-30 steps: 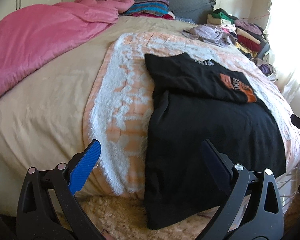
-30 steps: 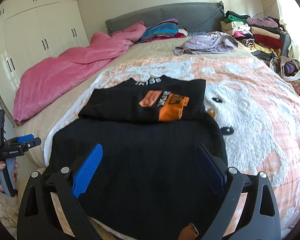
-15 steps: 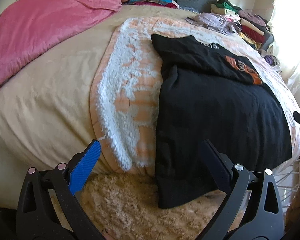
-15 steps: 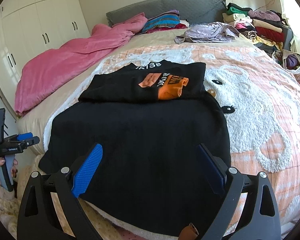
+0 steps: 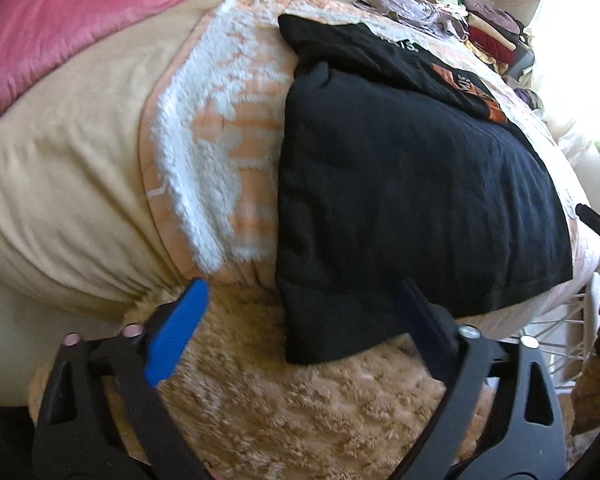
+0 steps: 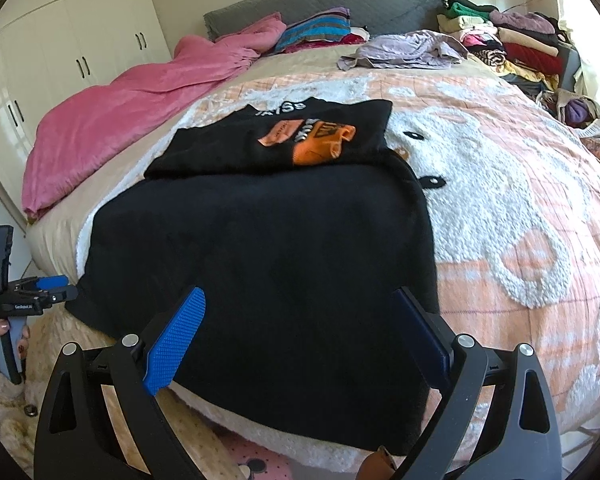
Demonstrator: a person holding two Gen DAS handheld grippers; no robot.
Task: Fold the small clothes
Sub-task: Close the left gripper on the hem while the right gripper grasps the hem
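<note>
Both wide-open, empty: left gripper [image 5: 300, 332] lowered since a second ago toward hanging corner of black cotton T-shirt [image 5: 400, 184]; right gripper [image 6: 298, 338] nearer hem.

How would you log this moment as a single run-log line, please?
left tool open, empty | right tool open, empty | black shirt on bed, hem overhanging edge | top folded

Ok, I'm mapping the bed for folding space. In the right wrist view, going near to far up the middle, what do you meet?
Right gripper → black garment spread over the bed's edge → folded black shirt with orange print → rumpled lilac garment → grey headboard.
</note>
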